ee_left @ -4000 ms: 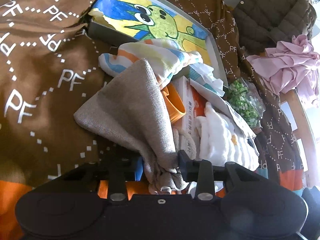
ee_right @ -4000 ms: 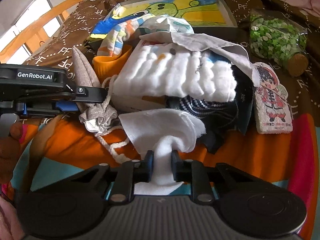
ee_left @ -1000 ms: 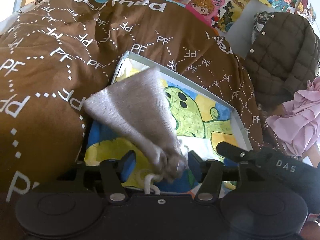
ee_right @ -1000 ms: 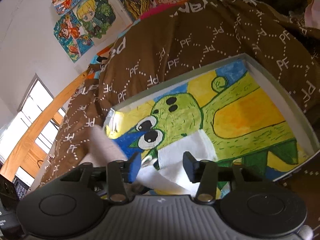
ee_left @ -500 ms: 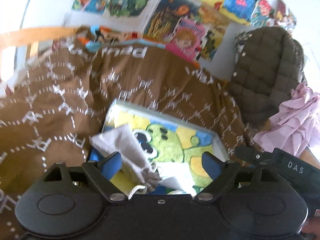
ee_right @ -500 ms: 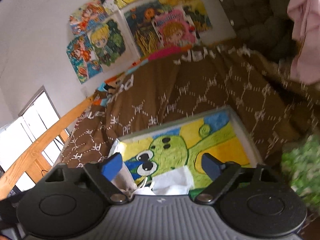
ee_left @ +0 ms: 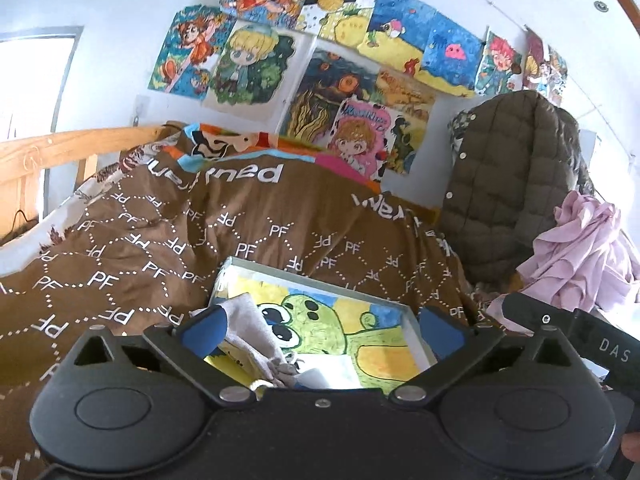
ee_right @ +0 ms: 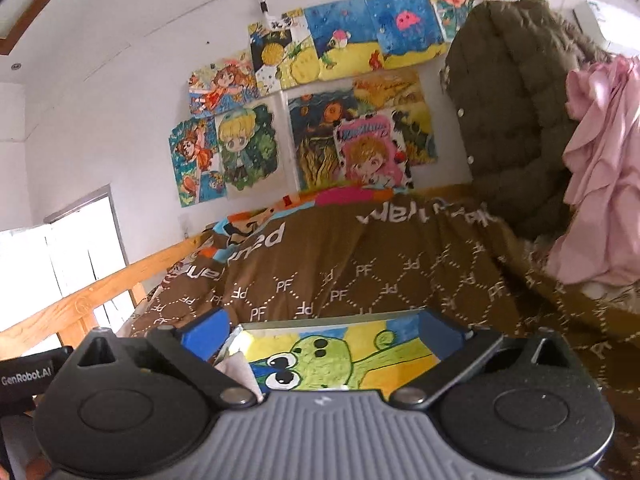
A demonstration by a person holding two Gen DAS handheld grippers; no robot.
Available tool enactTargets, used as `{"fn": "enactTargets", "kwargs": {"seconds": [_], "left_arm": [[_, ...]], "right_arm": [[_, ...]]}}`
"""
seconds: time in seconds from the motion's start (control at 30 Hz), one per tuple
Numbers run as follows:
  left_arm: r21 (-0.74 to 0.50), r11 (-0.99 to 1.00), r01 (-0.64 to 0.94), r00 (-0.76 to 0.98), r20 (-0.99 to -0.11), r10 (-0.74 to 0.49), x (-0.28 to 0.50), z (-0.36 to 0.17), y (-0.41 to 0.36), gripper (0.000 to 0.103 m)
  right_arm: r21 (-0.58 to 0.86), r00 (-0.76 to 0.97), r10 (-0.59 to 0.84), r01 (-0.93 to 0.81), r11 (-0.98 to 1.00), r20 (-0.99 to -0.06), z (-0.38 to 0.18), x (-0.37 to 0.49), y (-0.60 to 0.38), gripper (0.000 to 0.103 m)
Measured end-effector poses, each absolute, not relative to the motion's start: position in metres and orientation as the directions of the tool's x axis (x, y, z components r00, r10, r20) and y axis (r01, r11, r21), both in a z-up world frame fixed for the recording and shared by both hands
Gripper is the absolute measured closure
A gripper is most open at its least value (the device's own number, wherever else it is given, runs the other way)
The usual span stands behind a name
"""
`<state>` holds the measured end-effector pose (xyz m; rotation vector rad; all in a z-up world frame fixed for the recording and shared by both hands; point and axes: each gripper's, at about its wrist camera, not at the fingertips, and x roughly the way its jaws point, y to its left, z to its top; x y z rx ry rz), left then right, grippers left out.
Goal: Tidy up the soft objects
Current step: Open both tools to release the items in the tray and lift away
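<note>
With both the left gripper and the right gripper spread and empty, the grey drawstring cloth pouch lies inside the shallow box with a green cartoon creature painted inside, near its left edge, and I think it may snag on the fingers.

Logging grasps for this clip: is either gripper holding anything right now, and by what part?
Nothing is held. The left gripper and right gripper are both open; the grey pouch lies loose in the tray.

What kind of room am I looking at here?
Most likely a child's bedroom. A brown quilt printed with "PF" covers a bed with a wooden rail, hand-painted cartoon pictures crowd the wall, and a padded jacket hangs nearby beside pink clothing.
</note>
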<state>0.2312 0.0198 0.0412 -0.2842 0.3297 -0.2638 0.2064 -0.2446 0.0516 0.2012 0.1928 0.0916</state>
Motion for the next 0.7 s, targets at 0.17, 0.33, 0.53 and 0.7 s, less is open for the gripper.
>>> {"fn": "enactTargets", "kwargs": {"seconds": [0.17, 0.33, 0.53, 0.7], "left_arm": [[-0.296, 0.931, 0.214, 0.919, -0.261, -0.295, 0.200, 0.043, 0.013, 0.001], [-0.291, 0.929, 0.226, 0.921, -0.245, -0.301, 0.173, 0.046, 0.007, 0.001], [-0.270, 0.933, 0.239, 0.917, -0.254, -0.308, 0.142, 0.042, -0.001, 0.001], [-0.246, 0.934, 0.259, 0.902, -0.283, -0.325, 0.122, 0.033, -0.012, 0.001]], "right_arm": [[0.188, 0.985, 0.077, -0.047, 0.981, -0.152, 0.053, 0.175, -0.255, 0.000], [0.172, 0.988, 0.048, -0.023, 0.985, -0.144, 0.052, 0.143, -0.268, 0.000], [0.180, 0.983, 0.022, 0.012, 0.984, -0.183, 0.045, 0.113, -0.287, 0.000], [0.178, 0.972, 0.018, 0.025, 0.984, -0.236, 0.036, 0.094, -0.294, 0.000]]}}
